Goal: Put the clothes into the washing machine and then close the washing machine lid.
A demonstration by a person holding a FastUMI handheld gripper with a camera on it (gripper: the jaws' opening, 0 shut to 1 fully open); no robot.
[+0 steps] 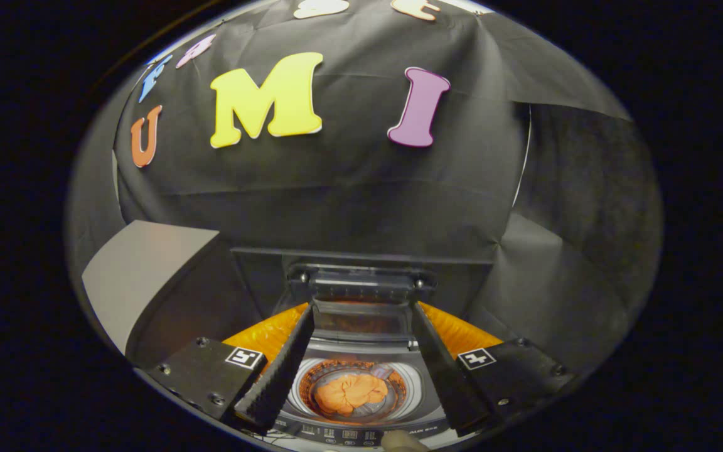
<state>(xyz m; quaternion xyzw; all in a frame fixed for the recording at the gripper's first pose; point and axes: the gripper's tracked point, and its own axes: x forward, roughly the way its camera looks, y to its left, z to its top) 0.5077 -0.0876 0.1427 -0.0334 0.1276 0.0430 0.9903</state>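
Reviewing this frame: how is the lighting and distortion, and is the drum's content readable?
Gripper view: strong fisheye bending; booth dim, while the washing machine drum is lit, so the orange clothes read clearly; raised lid slightly soft; the open gripper fingers frame the drum, sharp.

Claw point(361, 361) spread wide, nothing gripped between its two fingers point(280, 370). Pose pitched downward, both fingers angled forward and converging slightly toward their tips.
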